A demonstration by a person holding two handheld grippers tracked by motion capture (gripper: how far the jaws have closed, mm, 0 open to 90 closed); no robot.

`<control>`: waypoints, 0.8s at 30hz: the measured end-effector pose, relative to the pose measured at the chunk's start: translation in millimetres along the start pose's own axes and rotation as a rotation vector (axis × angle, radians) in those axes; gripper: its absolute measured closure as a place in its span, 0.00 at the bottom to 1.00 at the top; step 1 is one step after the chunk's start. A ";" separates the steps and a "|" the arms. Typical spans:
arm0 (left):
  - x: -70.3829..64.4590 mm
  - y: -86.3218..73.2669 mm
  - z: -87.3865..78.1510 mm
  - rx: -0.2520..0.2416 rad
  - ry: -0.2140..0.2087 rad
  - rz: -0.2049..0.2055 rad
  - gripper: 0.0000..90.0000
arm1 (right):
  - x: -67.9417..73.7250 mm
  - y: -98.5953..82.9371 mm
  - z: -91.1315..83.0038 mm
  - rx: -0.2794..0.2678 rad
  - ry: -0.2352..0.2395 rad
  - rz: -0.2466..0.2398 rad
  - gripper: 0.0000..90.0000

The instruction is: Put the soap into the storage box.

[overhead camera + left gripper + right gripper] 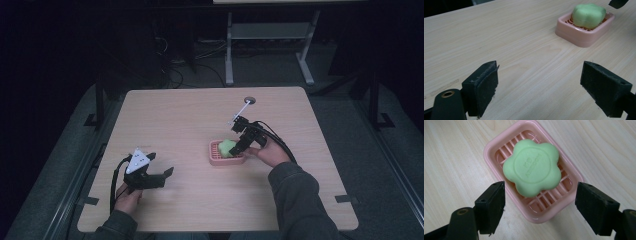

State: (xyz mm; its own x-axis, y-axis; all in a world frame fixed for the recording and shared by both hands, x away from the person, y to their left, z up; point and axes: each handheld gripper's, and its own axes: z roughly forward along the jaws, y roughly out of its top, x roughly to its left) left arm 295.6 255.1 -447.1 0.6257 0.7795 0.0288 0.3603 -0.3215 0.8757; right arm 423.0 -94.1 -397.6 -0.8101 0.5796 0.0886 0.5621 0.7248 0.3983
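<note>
In the right gripper view the right gripper point(540, 206) hangs directly over the pink soap dish point(499, 147), jaws spread wide and grasping nothing, one to each side of the dish's near corner. The green flower-shaped soap point(532, 167) lies flat on the dish's slats, centre of that frame. To do this step well, I judge the jaws should come straight down so the pads meet opposite lobes of the soap rather than the dish rim, then close gently, since a smooth bar may slip or squirt out. The left gripper point(539, 87) is likewise released, hovering low over bare wood, with the dish and soap at the upper right of its view. In the high view the left gripper point(150, 172) sits lower left, well apart from the dish point(215, 159) at centre. The table point(180, 115) is pale wood grain with a small round hole point(249, 100) near its far edge. Beyond it the room is dark, with cables point(200, 60) and a grey metal stand point(270, 35) on the floor.
</note>
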 end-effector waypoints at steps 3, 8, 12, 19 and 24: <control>0.9 0.0 -0.2 0.005 0.002 0.006 0.16 | -0.8 -3.4 -2.1 -0.003 -0.002 0.002 0.27; 0.5 -0.2 0.1 0.004 0.001 0.002 0.16 | -3.2 -9.1 -6.4 -0.011 -0.001 0.014 0.27; 0.5 -0.3 -0.1 0.004 0.001 0.003 0.16 | -3.3 -12.7 -10.5 -0.011 -0.006 0.016 0.27; 0.6 -0.5 0.1 0.004 0.002 0.004 0.16 | -2.0 -18.5 -16.5 -0.017 -0.015 0.010 0.27; 0.0 -0.7 0.4 0.004 0.001 0.001 0.16 | -3.0 -26.6 -16.5 -0.024 -0.012 0.021 0.27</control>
State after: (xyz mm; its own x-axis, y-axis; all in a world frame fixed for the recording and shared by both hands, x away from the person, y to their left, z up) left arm 295.6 255.2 -447.9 0.6252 0.7799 0.0297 0.3628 -0.3242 0.8737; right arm 407.7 -121.3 -393.5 -0.7957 0.5995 0.0861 0.5751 0.7033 0.4179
